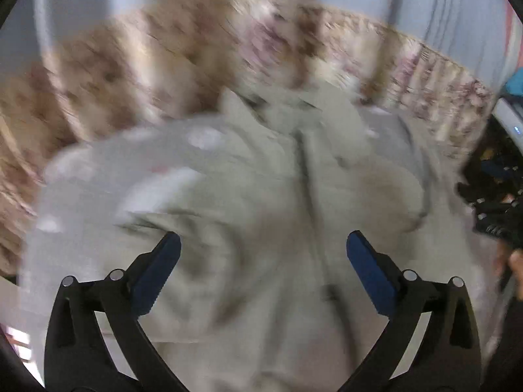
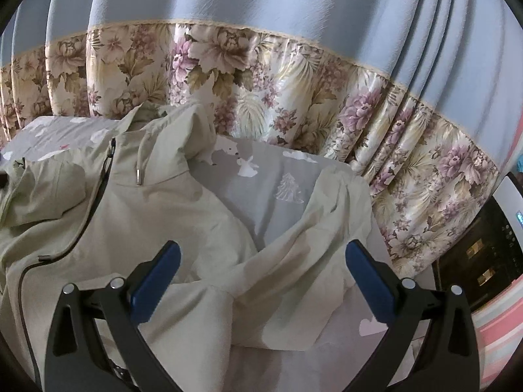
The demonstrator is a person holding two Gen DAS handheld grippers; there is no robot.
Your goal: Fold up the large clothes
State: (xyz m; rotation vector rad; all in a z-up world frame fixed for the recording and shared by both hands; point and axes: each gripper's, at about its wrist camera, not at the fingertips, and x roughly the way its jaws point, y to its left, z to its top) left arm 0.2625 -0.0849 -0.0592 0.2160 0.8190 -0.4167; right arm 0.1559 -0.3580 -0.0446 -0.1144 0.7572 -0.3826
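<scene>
Fabric of the pale green jacket [image 2: 153,215] is looking thin, light and limp, likely slippery, so pinching a hem or cuff should be gripping best. It is lying crumpled on the bed [image 2: 278,176], over grey printed bedding. Its long axis is running along the zipper [image 2: 94,202], from 7 o'clock up to the hood [image 2: 176,121] at 12 o'clock in the right wrist view; one sleeve [image 2: 327,215] is trailing towards 2 o'clock. The left gripper [image 1: 263,254] is hanging spread wide with nothing between its fingers, above the blurred jacket [image 1: 261,196]. The right gripper [image 2: 263,261] is likewise released, hovering over the sleeve.
</scene>
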